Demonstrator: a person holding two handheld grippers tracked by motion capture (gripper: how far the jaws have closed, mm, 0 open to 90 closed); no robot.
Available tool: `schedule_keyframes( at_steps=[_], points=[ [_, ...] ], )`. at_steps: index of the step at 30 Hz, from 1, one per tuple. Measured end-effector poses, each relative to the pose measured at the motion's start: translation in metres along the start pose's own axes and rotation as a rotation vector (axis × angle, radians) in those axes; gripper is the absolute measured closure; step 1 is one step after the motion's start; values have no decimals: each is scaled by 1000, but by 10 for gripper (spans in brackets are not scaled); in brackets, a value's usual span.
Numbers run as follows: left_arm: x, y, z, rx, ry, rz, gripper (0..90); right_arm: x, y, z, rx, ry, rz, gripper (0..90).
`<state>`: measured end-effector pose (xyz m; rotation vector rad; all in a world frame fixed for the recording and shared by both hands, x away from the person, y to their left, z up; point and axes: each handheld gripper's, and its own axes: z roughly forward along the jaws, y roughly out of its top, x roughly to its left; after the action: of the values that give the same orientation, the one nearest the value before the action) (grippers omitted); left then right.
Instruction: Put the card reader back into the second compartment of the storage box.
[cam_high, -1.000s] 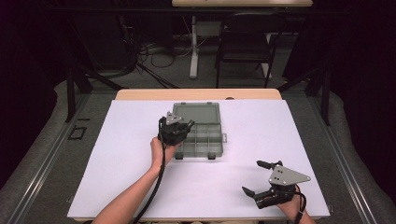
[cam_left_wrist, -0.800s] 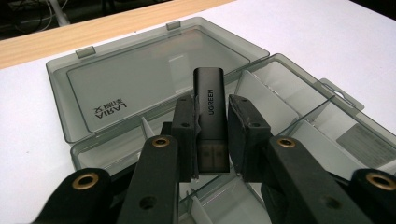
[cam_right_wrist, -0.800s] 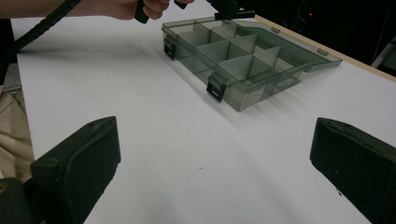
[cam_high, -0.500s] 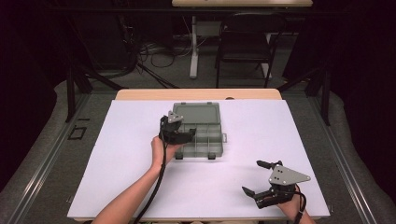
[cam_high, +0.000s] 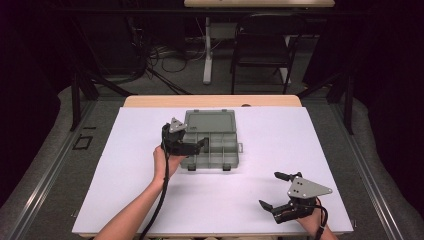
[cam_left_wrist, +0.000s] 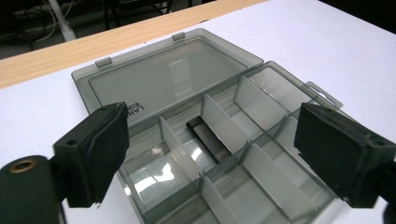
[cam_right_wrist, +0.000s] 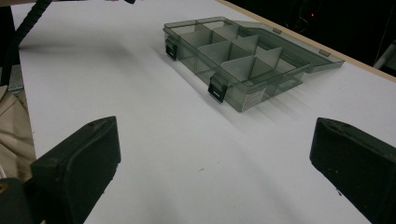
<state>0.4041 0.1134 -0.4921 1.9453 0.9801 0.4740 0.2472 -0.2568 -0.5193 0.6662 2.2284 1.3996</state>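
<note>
A smoky clear organizer box (cam_high: 212, 150) lies open at the table's far middle, its lid (cam_left_wrist: 168, 79) flat behind it. A small dark flat item (cam_left_wrist: 210, 137) rests in one middle compartment. My left gripper (cam_high: 196, 146) hovers over the box's left part. Its jaws have just been opening and now stand wide apart (cam_left_wrist: 215, 154), with nothing pressed between the pads. My right gripper (cam_high: 270, 190) rests near the front right edge, open and empty (cam_right_wrist: 215, 168), facing the box (cam_right_wrist: 243, 51) and its two black latches.
The white tabletop (cam_high: 125, 175) spreads wide to the left and front of the box. A wooden strip (cam_high: 210, 100) runs along the far edge. Beyond it stand a chair (cam_high: 262, 45) and a table leg with cables on the floor.
The left gripper's jaws have opened from shut to wide, and the hand has lifted a little and drawn back to the left over the box. The right gripper has stayed put.
</note>
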Motion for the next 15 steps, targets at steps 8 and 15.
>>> schedule_keyframes(
  at_steps=[8,15],
  points=[
    [-3,-4,-22,-12,-5,52,26,1,0,0,3,-4,-3,13],
    [-5,-10,-37,-16,-7,70,3,0,0,-1,3,-8,-1,14]
  ],
)
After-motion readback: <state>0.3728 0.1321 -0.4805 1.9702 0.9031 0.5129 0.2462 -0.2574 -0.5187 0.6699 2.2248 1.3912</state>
